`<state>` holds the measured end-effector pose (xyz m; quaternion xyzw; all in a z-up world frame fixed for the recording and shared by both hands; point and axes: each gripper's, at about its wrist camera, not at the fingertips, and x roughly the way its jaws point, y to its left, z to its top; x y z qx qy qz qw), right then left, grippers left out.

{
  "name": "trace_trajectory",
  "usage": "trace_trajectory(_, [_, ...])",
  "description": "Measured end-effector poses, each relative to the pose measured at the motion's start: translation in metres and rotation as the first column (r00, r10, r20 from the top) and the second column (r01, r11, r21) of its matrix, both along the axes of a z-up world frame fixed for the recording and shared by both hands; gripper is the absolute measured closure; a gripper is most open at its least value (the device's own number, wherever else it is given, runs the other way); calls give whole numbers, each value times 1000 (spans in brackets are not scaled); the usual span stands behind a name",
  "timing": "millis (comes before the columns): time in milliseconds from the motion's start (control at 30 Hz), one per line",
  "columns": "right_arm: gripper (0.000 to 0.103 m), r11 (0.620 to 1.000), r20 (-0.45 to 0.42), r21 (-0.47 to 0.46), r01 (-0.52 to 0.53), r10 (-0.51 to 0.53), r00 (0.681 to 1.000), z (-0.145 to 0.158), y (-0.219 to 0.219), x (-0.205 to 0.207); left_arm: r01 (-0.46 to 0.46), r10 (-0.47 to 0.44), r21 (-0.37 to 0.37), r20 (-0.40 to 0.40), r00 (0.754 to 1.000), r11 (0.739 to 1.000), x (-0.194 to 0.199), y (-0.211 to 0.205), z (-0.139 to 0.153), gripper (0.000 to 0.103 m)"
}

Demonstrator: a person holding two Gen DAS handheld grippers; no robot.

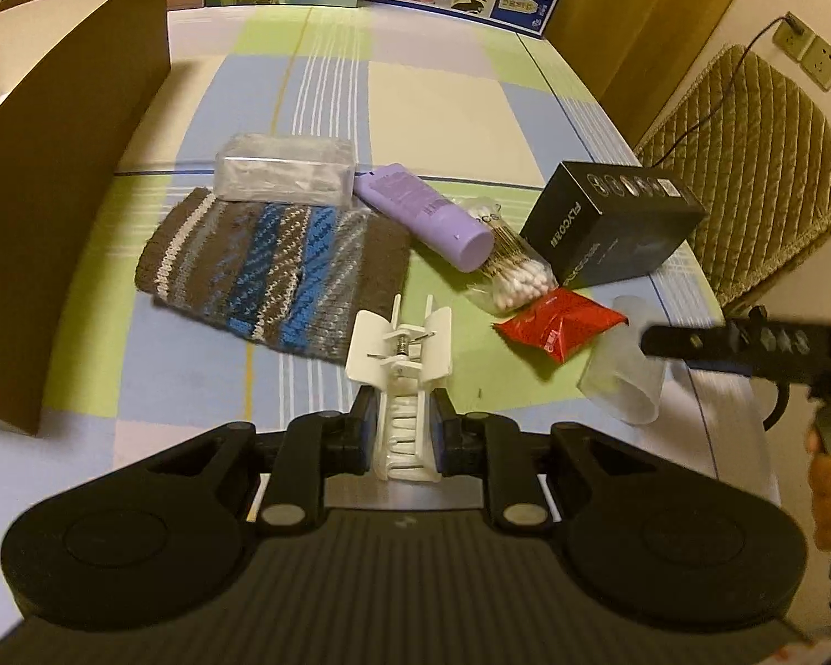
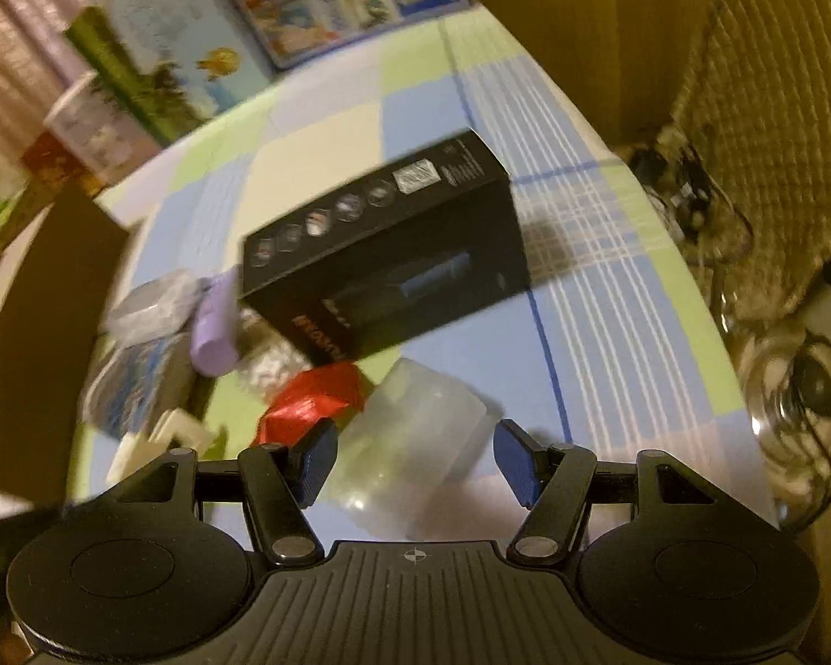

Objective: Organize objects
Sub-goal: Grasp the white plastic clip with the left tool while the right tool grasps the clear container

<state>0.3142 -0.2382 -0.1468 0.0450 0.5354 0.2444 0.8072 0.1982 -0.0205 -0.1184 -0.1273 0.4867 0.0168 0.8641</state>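
left hand-held gripper (image 1: 403, 432) tight around white hair claw clip (image 1: 401, 382) above tablecloth (image 1: 426, 100)

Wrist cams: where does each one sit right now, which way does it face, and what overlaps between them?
Left wrist: behind the left gripper, angled down at the table; jaws shut on a white hair claw clip; the right gripper and a hand enter at right.
Right wrist: behind the right gripper, angled down, blurred; jaws open around a translucent cup.
Shared: black box, purple tube, red packet, the cup.
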Motion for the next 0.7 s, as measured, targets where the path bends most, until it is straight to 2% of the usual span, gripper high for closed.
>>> trace_trajectory(67, [44, 1000, -10, -1, -14, 14, 1000, -6, 3, 0, 13, -13, 13, -5, 1000, 1000, 1, -4, -2, 87])
trace_trajectory(100, [51, 999, -8, 0, -33, 33, 999, -7, 3, -2, 21, -21, 20, -8, 1000, 1000, 2, -5, -3, 87])
trace_trajectory(200, [59, 997, 16, -27, -72, 73, 997, -5, 3, -8, 33, -32, 23, -22, 999, 999, 3, -7, -7, 87])
trace_trajectory(467, [60, 981, 19, -114, -159, 162, 987, 1, -21, -13, 68, -67, 25, -25, 997, 997, 14, -13, -9, 86])
trace_trajectory(533, [60, 977, 14, -124, -173, 176, 984, 2, -26, -15, 85, -84, 32, -28, 996, 996, 18, -17, -9, 83])
trace_trajectory(600, [59, 978, 17, -125, -169, 172, 985, 2, -31, -17, 96, -95, 39, -32, 995, 995, 23, -22, -10, 72])
trace_trajectory(700, [59, 982, 24, -113, -154, 157, 987, 1, -34, -19, 100, -98, 53, -34, 995, 994, 27, -26, -12, 65])
